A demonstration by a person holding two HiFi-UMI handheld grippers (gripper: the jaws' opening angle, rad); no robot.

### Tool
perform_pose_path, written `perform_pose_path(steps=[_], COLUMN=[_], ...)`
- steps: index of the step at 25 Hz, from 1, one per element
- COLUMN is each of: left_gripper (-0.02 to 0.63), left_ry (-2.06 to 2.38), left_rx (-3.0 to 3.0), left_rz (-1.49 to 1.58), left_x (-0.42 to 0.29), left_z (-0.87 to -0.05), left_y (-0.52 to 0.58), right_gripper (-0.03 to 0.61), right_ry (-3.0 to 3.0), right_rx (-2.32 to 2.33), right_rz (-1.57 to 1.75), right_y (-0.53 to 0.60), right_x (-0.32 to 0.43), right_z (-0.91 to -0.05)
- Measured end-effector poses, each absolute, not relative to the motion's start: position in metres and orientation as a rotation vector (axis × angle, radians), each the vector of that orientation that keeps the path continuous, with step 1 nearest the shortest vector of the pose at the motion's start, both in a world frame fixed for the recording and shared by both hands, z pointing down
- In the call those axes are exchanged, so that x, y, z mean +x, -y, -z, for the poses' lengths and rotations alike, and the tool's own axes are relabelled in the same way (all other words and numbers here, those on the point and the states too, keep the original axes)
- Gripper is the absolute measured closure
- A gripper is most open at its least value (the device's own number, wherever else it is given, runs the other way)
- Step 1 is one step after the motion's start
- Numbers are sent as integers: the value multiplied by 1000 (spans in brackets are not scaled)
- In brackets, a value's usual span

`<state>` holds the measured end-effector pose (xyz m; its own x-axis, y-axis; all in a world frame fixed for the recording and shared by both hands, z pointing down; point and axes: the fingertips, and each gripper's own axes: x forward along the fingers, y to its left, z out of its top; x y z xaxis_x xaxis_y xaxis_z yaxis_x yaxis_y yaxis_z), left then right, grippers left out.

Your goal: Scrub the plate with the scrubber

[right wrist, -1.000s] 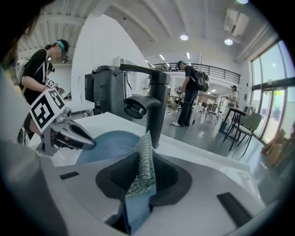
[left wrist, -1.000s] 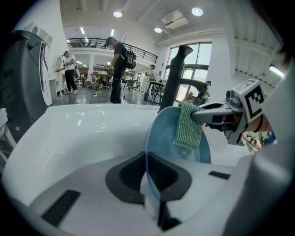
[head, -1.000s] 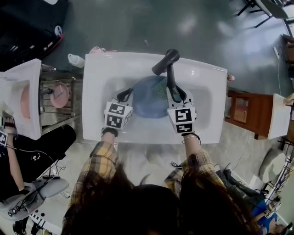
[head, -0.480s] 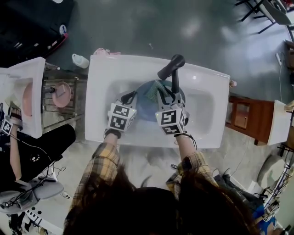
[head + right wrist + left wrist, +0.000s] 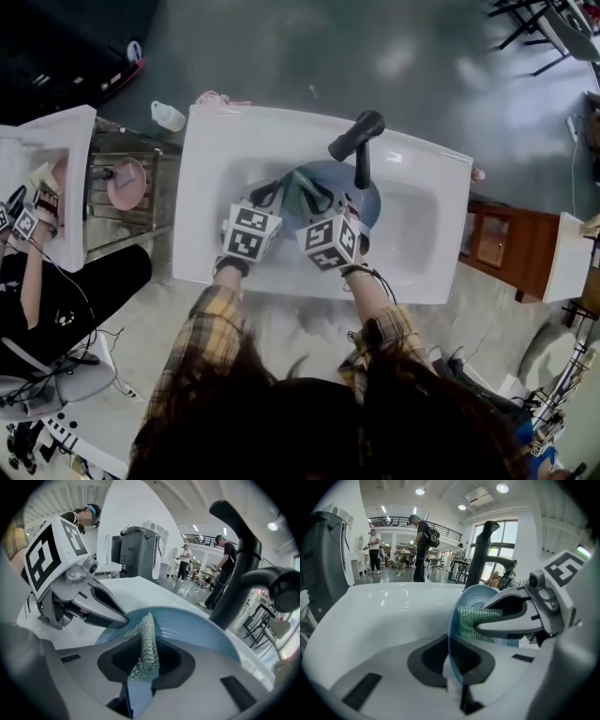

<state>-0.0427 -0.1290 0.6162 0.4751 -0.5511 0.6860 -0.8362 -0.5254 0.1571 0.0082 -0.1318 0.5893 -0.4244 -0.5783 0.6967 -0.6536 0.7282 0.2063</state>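
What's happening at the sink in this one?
A person is washing a blue plate in a white sink by a black faucet. The left gripper is shut on the plate's rim, holding it up on edge. The right gripper is shut on a green scrubber, which lies against the plate's face. Scrubbing looks under way.

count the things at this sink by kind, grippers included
blue plate: 1
green scrubber: 1
black faucet: 1
grippers: 2, left gripper and right gripper
total: 5
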Motion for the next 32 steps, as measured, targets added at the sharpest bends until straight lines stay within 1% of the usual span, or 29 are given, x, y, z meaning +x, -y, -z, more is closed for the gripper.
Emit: perform_pose_path(steps=[11, 17, 24, 32], left_gripper=[588, 588, 588, 588], left_ry=[1151, 1151, 1139, 1115], left_rx=[2231, 2234, 2232, 2241], left_rz=[-809, -831, -815, -844], left_x=[-43, -44, -42, -43], left_z=[-617, -618, -619, -623], left_y=[127, 124, 121, 117], right_gripper=[483, 483, 483, 483], right_ry=[2114, 2070, 2028, 1976], right_rx=[782, 736, 764, 793], right_rz=[-174, -193, -244, -176], right_y=[110, 92, 76, 79], right_x=[12, 30, 69, 90], right_z=[-610, -619, -627, -621])
